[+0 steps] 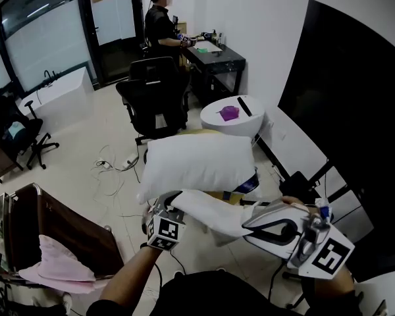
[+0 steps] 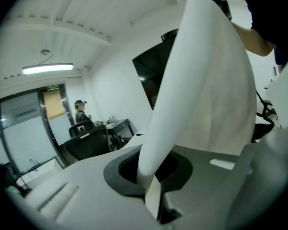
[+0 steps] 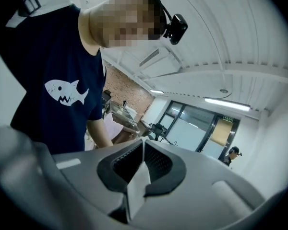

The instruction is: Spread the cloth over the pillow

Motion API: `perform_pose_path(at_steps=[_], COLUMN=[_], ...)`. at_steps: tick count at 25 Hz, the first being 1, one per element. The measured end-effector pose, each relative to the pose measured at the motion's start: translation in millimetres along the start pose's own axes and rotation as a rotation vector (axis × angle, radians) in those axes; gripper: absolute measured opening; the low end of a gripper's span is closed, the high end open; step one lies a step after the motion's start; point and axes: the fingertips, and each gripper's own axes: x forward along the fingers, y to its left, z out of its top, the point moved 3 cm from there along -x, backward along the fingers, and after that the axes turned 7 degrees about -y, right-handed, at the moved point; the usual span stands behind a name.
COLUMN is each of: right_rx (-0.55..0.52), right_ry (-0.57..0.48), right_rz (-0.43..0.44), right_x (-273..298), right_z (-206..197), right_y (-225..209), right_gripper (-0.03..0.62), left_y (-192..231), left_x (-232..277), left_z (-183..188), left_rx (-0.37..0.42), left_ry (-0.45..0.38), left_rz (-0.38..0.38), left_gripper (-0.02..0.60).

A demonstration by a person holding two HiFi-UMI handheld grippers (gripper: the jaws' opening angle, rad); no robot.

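Cloth (image 1: 207,214) — white and bunched into a loose band — hangs in the air between the two grippers, just in front of the lower edge of the pillow (image 1: 197,163) and not laid over it. The left gripper (image 2: 151,188) is clamped tight on one end, and the fabric rises from its jaws in a tall fold. The right gripper (image 3: 137,183) is closed too — a small corner of the cloth is pinched between its jaws. The pillow stands propped near a round table (image 1: 214,125).
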Motion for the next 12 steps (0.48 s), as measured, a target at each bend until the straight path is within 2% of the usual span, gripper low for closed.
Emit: perform_pose_path(at_steps=[3, 6, 9, 12], right_rx=[0.002, 0.01, 0.074, 0.133], right_ry=[0.029, 0.058, 0.031, 0.009], right_rz=[0.04, 0.09, 0.128, 0.17], right_x=[8, 18, 31, 45], right_z=[-10, -25, -34, -44], right_y=[29, 52, 71, 85], right_gripper=[0.012, 0.012, 0.014, 0.021], left_y=[35, 64, 85, 101], left_x=[-23, -48, -66, -85], left_z=[26, 49, 62, 79], left_rx=[-0.082, -0.155, -0.224, -0.37], left_ry=[-0.164, -0.277, -0.367, -0.473], left_rz=[0.13, 0.218, 0.261, 0.272], left_gripper=[0.0, 0.0, 0.0, 0.0])
